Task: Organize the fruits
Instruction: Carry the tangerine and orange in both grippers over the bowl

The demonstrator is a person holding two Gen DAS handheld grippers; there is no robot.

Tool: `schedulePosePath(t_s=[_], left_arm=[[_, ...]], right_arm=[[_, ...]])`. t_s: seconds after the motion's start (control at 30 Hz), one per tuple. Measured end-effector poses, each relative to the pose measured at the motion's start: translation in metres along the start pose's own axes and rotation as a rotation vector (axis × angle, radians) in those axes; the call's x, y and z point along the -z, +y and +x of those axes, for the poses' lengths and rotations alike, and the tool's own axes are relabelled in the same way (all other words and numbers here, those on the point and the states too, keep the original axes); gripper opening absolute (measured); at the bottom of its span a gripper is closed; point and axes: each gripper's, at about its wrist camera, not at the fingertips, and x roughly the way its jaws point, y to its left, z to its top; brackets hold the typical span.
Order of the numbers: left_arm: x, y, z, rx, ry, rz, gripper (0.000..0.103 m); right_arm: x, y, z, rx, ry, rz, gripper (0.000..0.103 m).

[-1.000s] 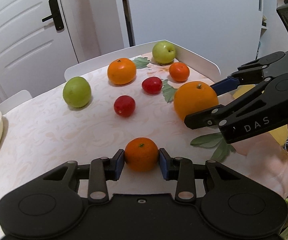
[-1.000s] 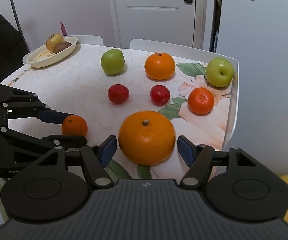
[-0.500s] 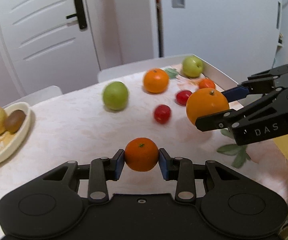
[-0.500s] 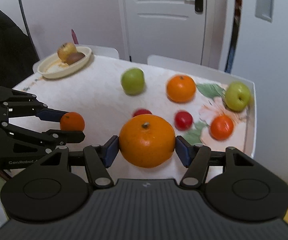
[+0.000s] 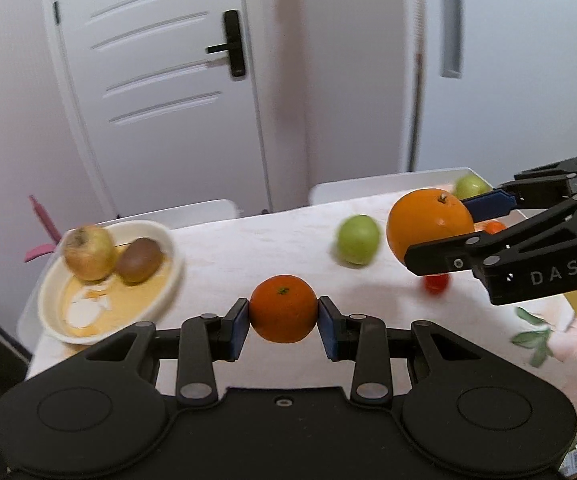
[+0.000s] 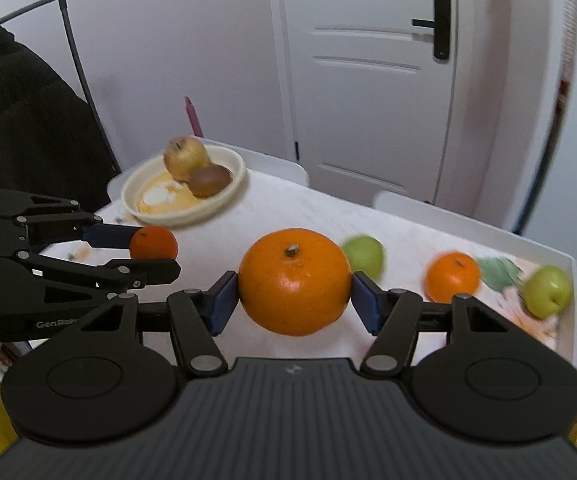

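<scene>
1. Fruits are split between the grippers and the table (image 5: 272, 240): the left gripper (image 5: 283, 322) pinches a small mandarin (image 5: 283, 309) between its blue pads, lifted clear of the cloth.
2. In the right wrist view, the right gripper (image 6: 294, 296) clamps a large orange (image 6: 294, 282) across its widest part, stem up.
3. At about ten o'clock of the mandarin in the left view sits a cream dish (image 5: 168, 256) holding a yellowish apple (image 5: 88, 254) and a kiwi (image 5: 138, 260).
4. Loose on the table from twelve to two o'clock of the large orange: a green apple (image 6: 362, 256), another orange (image 6: 453, 278), a second green apple (image 6: 546, 290).
5. Handling, as I judge it: both citrus are round, firm and smooth-skinned, the big one heavier; gripping at the equator suits them, since a hold nearer a pole may let them roll out.
6. Likely next: set each down in the dish without knocking the kiwi.
</scene>
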Motion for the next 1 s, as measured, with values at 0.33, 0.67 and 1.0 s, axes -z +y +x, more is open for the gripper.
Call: schedulePosePath(t_s=[0.33, 0.67, 1.0], left_arm=[[-0.015, 0.095, 0.003, -0.043, 0.008, -0.026, 0.04], [-0.023, 0.18, 0.034, -0.054, 0.043, -0.032, 0.04], [-0.017, 0.227, 0.079, -0.034, 0.101, -0.018, 0.04]], right_arm=[[-0.052, 0.056, 0.049, -0.008, 0.008, 0.006, 0.076], [-0.079, 0.094, 0.105, 0.021, 0.044, 0.079, 0.076], [-0.084, 0.116, 0.153, 0.059, 0.099, 0.117, 0.076]])
